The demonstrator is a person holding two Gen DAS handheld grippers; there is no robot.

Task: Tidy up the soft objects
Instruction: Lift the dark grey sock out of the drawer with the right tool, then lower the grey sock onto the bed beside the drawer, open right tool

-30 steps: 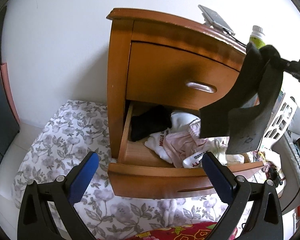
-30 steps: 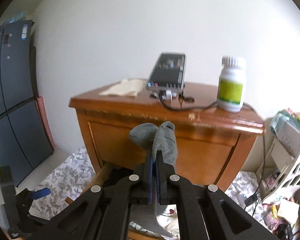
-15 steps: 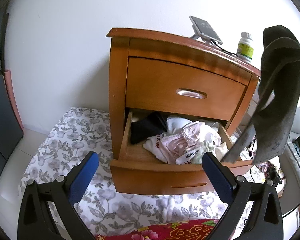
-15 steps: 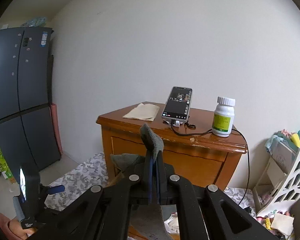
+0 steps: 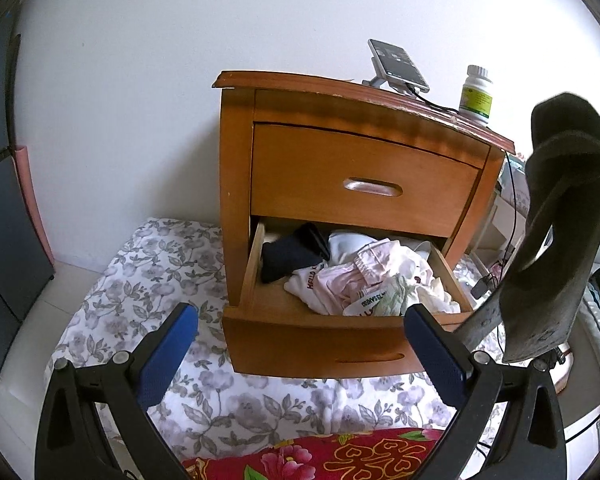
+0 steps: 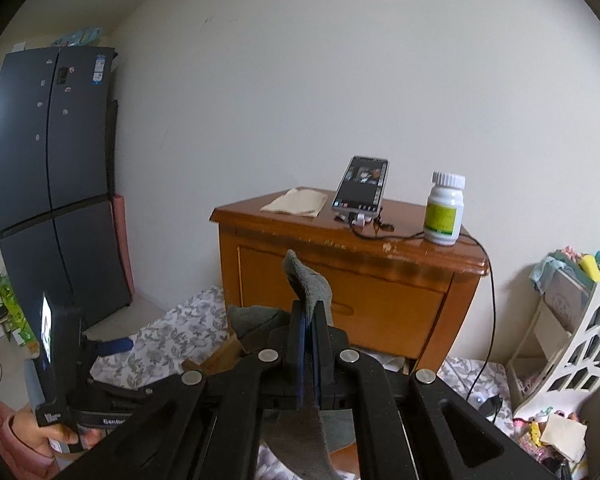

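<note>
Lifted clear of the open lower drawer (image 5: 340, 332) since a second ago, one grey sock (image 5: 556, 240) hangs in the air right of the nightstand (image 5: 364, 168), clenched in the right hand-held gripper (image 6: 309, 344), while the left hand-held gripper (image 5: 300, 344) gapes empty before two drawers, one phone (image 6: 362, 186) and one bottle (image 6: 444, 216).

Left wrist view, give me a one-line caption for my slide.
Open left gripper faces a wooden nightstand with its bottom drawer pulled out, full of clothes, while a dark sock dangles at right.
</note>
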